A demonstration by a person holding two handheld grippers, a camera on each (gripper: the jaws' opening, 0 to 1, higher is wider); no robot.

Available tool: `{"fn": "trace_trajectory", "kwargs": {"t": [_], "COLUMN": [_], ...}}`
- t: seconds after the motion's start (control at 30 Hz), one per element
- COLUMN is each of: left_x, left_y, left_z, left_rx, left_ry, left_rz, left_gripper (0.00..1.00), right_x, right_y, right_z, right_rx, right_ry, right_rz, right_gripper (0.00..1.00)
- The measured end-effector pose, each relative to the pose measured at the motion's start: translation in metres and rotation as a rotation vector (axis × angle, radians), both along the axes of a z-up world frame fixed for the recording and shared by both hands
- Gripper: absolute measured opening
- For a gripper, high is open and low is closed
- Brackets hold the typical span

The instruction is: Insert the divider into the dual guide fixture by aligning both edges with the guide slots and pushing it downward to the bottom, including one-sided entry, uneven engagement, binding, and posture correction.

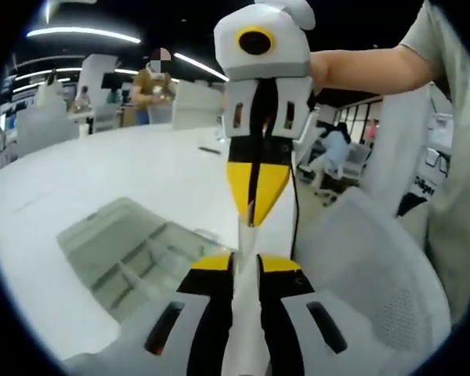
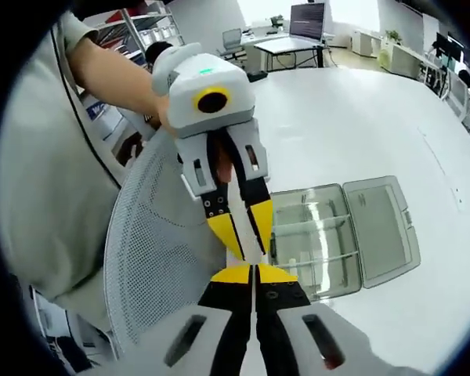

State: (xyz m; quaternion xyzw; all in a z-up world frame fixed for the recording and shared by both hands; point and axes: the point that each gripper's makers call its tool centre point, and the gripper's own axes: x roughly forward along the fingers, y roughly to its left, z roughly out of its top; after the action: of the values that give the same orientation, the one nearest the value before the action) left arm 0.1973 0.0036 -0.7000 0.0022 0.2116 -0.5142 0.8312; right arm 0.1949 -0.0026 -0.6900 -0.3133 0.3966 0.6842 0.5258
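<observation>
In the left gripper view we've got the clear fixture (image 1: 133,251) lying open on the white table (image 1: 70,180) at about 8 o'clock. Our left gripper (image 1: 247,262) at 6 o'clock pinches the thin white divider (image 1: 245,329) edge-on, while the right gripper (image 1: 254,210) nips its far end from 12. In the right gripper view the mesh chair (image 2: 153,258) sits at 9 o'clock, and the fixture is at 3 o'clock.

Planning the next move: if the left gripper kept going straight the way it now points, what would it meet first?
Most likely the right gripper: its yellow tips sit directly ahead of the left gripper, both pinching the thin divider. Depth is unclear.
</observation>
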Motion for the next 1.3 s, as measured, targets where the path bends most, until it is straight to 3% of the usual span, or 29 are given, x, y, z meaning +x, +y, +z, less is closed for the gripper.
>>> {"fn": "trace_trajectory", "kwargs": {"t": [0.37, 1.3], "left_x": [0.005, 0.011], "left_y": [0.005, 0.014], "left_z": [0.005, 0.002], "left_rx": [0.014, 0.000], "left_ry": [-0.029, 0.006], "left_rz": [0.034, 0.111], "left_gripper": [0.20, 0.41], "right_x": [0.015, 0.050], "right_y": [-0.003, -0.010], "right_z": [-0.003, -0.026], "right_rx": [0.001, -0.018], "right_ry": [-0.046, -0.183], "right_rz": [-0.021, 0.005], "right_gripper": [0.00, 0.00]}}
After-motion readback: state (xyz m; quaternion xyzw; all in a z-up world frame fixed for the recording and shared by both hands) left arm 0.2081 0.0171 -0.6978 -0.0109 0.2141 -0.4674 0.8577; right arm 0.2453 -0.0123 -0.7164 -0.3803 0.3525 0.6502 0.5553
